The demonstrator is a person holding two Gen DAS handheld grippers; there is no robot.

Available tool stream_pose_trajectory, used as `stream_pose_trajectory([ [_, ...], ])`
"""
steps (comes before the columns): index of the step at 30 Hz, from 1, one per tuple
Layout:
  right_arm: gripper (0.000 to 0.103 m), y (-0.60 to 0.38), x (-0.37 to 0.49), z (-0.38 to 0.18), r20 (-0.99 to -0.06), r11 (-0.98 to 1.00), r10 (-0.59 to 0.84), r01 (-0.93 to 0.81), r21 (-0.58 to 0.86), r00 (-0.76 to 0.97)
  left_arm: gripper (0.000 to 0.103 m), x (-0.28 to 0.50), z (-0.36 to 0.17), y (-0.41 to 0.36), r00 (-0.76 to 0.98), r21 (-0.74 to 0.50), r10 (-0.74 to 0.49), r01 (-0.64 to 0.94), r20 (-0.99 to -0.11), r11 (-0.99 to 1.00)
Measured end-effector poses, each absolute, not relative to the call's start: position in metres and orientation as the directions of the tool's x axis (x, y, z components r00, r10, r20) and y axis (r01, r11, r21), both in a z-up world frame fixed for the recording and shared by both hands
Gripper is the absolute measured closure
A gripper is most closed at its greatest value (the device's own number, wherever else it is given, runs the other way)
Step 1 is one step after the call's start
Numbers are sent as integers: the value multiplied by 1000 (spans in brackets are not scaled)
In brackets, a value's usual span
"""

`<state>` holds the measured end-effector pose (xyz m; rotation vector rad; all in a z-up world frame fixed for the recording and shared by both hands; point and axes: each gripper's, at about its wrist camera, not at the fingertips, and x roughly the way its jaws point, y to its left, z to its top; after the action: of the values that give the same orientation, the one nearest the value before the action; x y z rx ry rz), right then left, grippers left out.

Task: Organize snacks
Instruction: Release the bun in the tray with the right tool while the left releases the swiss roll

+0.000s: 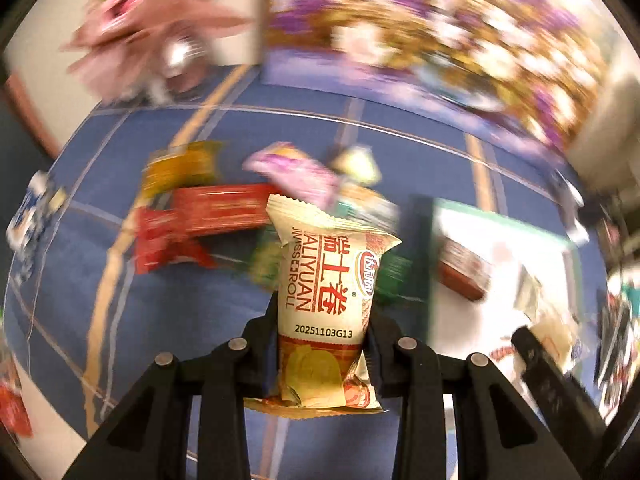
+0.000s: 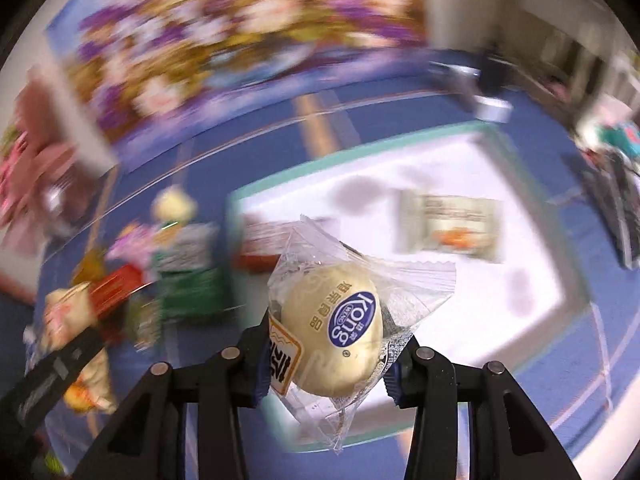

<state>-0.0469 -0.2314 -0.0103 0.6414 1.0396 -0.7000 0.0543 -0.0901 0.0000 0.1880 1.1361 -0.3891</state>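
A blue lined tablecloth (image 1: 168, 320), pink flowers (image 1: 148, 28) and a floral picture (image 2: 240, 24).

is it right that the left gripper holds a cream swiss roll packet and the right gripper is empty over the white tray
Not quite. The right gripper is not empty: the right wrist view shows it shut on a round pale-yellow cake in a clear wrapper above the white tray with a teal rim. The left gripper does hold the cream swiss roll packet.

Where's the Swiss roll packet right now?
The Swiss roll packet is clamped upright in the left tool, centre of the left wrist view, lifted above the blue tablecloth in front of the snack pile.
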Motion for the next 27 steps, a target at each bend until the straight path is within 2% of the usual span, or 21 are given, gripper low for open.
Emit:
stream_pose_trajectory([
  [7, 56, -292, -105, -19, -935, 452, -235, 881, 137, 267, 66, 3, -7, -152, 340, -5, -238, 564, -910, 826],
  [14, 56, -326, -140, -23, -939, 367, -250, 920, 136, 238, 66, -24, -27, -189, 283, -3, -244, 646, -928, 764],
  [19, 56, -333, -145, -32, -948, 353, -229, 926, 132, 223, 66, -31, -38, -200, 281, 27, -219, 669, -935, 742],
  [27, 56, -329, -139, -38, -952, 371, -214, 920, 129, 220, 66, -23, -40, -197, 271, 8, -227, 656, -935, 755],
])
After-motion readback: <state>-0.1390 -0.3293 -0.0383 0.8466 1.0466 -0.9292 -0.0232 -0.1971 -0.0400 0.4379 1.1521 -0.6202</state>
